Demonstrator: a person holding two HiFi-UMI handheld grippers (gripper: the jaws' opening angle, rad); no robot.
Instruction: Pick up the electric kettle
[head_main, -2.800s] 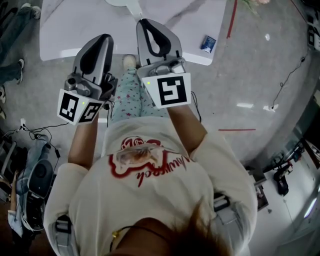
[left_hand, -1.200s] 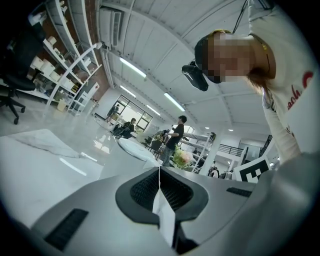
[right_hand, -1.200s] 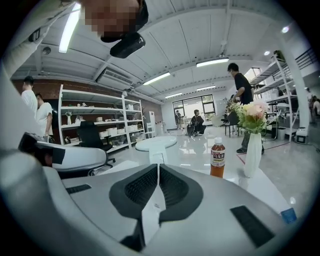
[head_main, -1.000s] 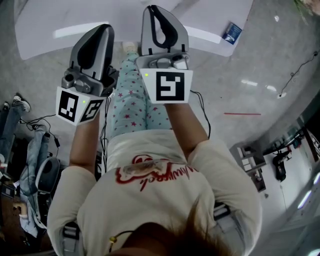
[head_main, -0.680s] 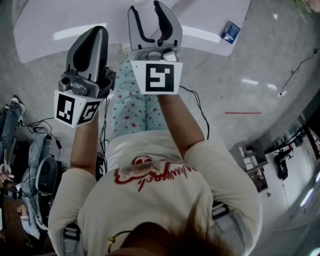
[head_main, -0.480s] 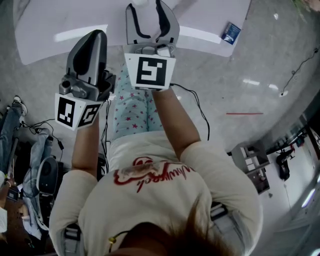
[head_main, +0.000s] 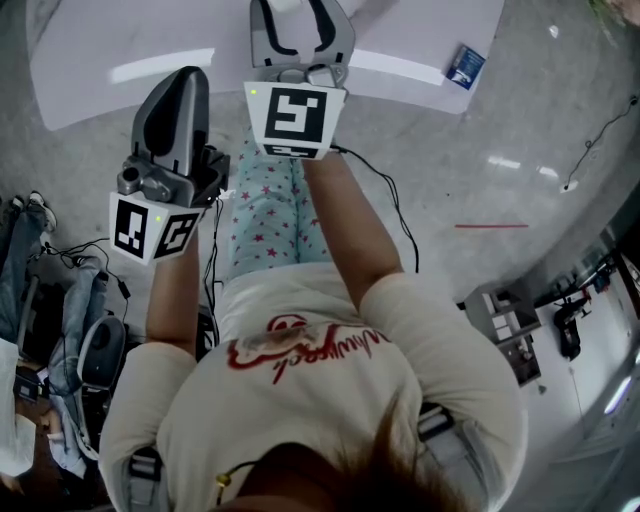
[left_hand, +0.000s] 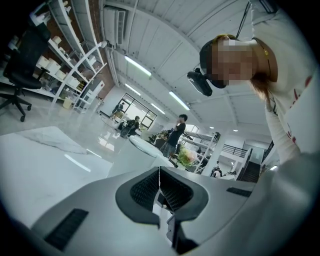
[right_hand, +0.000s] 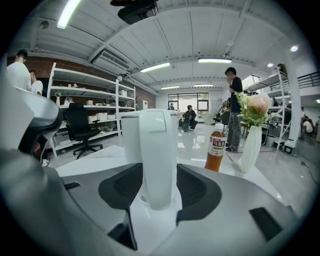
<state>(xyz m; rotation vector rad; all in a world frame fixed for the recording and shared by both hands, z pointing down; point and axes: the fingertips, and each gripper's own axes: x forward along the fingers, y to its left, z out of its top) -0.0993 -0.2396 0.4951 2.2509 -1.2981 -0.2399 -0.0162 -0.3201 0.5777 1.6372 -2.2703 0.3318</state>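
A white electric kettle stands on the white table (right_hand: 100, 162). Its upright handle (right_hand: 157, 155) fills the middle of the right gripper view, and the body (right_hand: 131, 137) shows behind it. My right gripper (right_hand: 159, 187) is open; its jaws have just been opening and the handle stands between them, with slim gaps to the pads. In the head view the right gripper (head_main: 300, 18) reaches over the table's near edge at the top. My left gripper (head_main: 184, 80) hangs lower left, short of the table, shut and empty, its pads meeting (left_hand: 160, 187).
An amber drink bottle (right_hand: 215, 149) and a white vase with flowers (right_hand: 251, 145) stand right of the kettle. A small blue box (head_main: 467, 66) lies near the table's right edge. Cables and bags lie on the floor at left (head_main: 70, 330). People stand in the background.
The right gripper has gone from shut to open and moved forward over the table edge, so the kettle handle now sits between its jaws. The left gripper has barely shifted.
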